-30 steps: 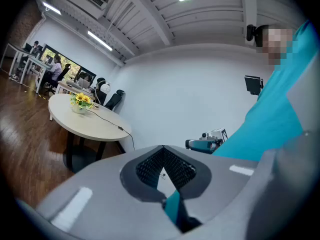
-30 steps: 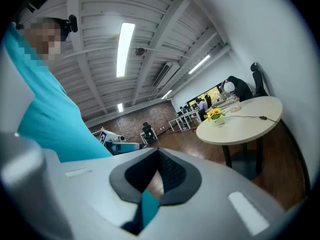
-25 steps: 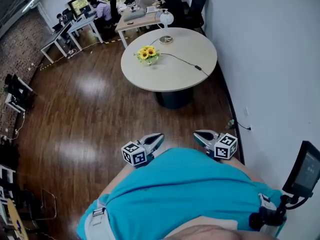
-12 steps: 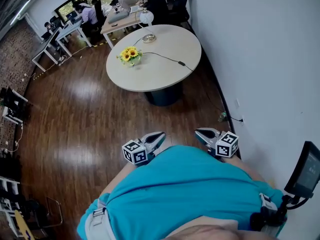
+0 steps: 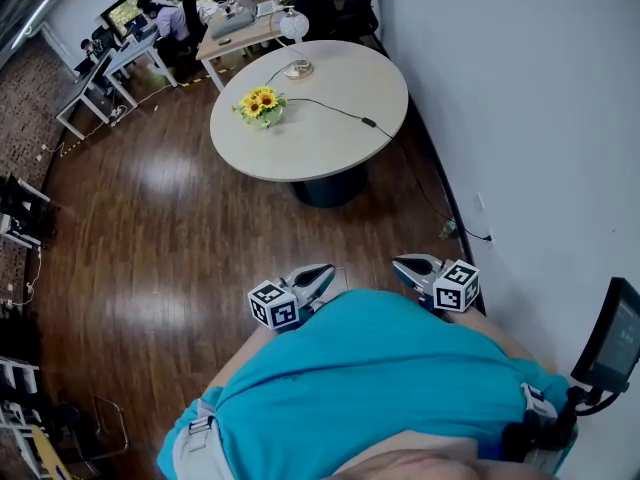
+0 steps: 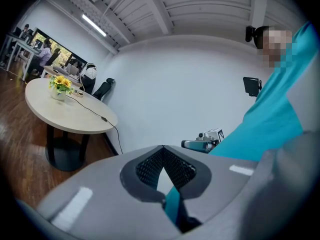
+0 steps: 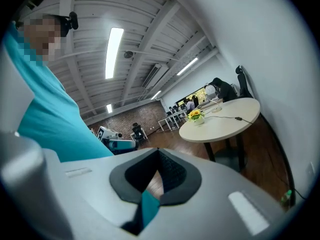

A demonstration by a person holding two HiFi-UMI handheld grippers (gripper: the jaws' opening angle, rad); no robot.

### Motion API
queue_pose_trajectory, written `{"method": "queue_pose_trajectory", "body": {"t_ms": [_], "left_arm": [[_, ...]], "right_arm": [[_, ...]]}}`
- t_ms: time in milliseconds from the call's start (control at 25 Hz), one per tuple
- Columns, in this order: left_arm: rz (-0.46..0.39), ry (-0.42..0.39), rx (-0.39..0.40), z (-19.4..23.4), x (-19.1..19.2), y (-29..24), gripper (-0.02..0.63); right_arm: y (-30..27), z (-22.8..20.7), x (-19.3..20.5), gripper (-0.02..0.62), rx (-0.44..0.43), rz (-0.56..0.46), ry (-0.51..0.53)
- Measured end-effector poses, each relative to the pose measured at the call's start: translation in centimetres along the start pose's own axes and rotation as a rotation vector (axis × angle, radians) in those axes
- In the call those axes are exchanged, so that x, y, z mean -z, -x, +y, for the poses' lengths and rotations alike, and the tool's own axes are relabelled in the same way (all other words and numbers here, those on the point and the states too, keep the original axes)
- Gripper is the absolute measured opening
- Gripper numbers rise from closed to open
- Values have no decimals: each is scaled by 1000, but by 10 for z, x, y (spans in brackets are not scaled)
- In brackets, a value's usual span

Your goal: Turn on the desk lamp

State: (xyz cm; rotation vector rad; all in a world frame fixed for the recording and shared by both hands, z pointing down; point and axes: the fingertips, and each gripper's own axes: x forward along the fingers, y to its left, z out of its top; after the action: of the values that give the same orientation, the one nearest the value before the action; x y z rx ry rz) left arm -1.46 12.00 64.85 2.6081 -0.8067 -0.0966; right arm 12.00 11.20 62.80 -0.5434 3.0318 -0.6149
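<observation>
On the far round table, desk lamp is standing. Left gripper and right gripper are hovering waist-high, jaws together, empty.

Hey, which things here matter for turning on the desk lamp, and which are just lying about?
For the job: desk lamp; cable with a dark block on it; round table; left hand-held gripper; right hand-held gripper.
Lying about: sunflowers; far desks.

The desk lamp is white, the sunflowers yellow, the table cream, the shirt teal.
</observation>
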Motion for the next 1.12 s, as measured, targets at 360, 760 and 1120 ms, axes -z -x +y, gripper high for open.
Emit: {"method": "queue_pose_trajectory", "body": {"t_ms": [360,760,1120], "left_arm": [[-74,-18,23,115,-47,91,20],[-47,121,53,237,-64,115,20],[-32,99,-11,248,-68,50,20]], "right_arm": [[-150,11,-8,2,24,33,69],[-261,-32,-27,2,52,71,15],[-232,-98,-43,2,3,54,5]]}}
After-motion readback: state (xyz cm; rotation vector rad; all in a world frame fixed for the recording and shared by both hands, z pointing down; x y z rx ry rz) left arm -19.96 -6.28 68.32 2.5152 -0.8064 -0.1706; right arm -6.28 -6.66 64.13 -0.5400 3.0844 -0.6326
